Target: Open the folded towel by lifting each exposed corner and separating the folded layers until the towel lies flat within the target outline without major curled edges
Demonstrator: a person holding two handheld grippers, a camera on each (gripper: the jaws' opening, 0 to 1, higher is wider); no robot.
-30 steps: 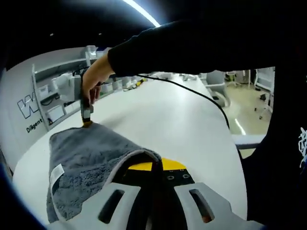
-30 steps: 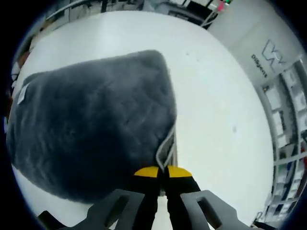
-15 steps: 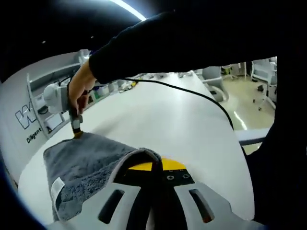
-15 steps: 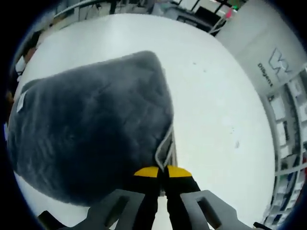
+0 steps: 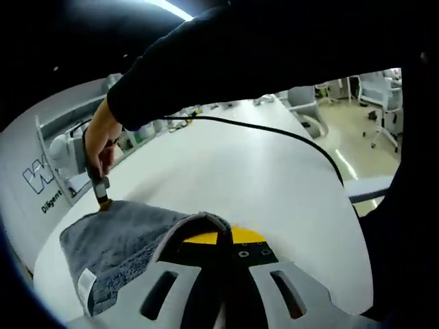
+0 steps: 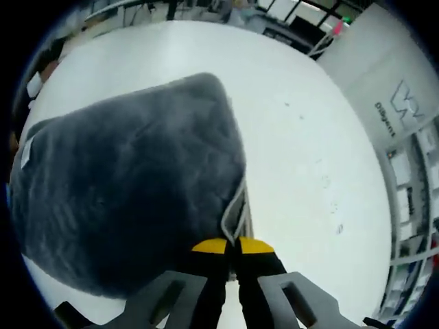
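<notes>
A grey plush towel (image 6: 130, 192) lies spread over the white table (image 6: 302, 157), with a small white label (image 6: 26, 152) at one edge. My right gripper (image 6: 232, 245) is shut on the towel's near corner, where the pale hem (image 6: 236, 212) bunches up between the yellow tips. In the left gripper view the towel (image 5: 116, 240) stretches away to the left, and my left gripper (image 5: 221, 236) is shut on a raised fold of its corner. At the towel's far corner the other gripper (image 5: 103, 195), held by a hand (image 5: 96, 140), pinches the cloth.
A black cable (image 5: 274, 133) runs across the table behind the sleeve (image 5: 260, 62). Shelving with bins (image 5: 62, 147) stands along a wall at the left. A chair (image 5: 305, 113) and open floor lie beyond the table's right edge.
Both grippers keep their hold on the towel corners. In the left gripper view the hand and far corner have shifted left and lower, and the towel looks more stretched out.
</notes>
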